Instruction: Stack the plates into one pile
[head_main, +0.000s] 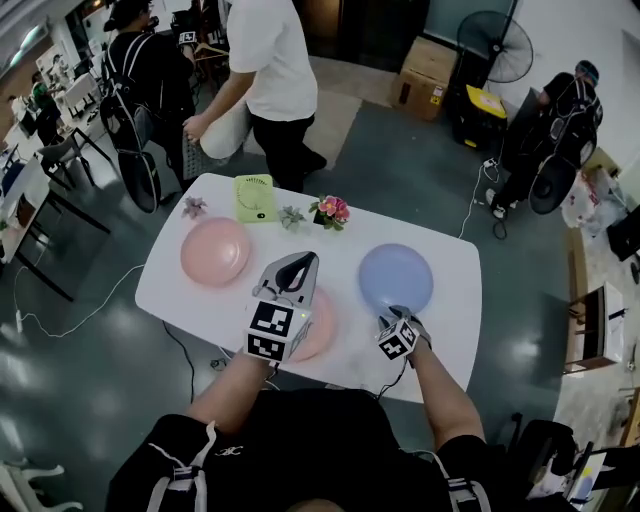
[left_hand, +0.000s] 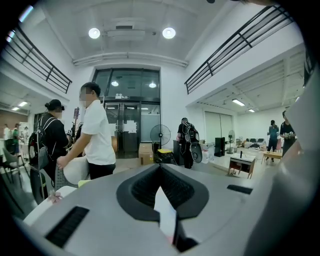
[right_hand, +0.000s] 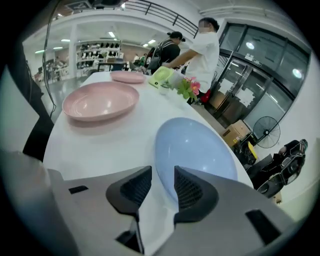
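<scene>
Blue round plate (right_hand: 195, 150), glossy and shallow, lies empty on the white counter (right_hand: 95, 145). Its near rim sits just ahead of the right tongs (right_hand: 160, 173), which stand open with nothing pinched. It is probably light, stiff and slippery, so a pinch at the rim suits it. The left tongs (left_hand: 160, 167) are closed and empty over the nearer round pink plate (head_main: 322, 330). The farther round pink plate (head_main: 215, 250), also empty, lies beyond to their left.

Left gripper (left_hand: 160, 166), jaws together and empty, toward a person in white (left_hand: 95, 135).
</scene>
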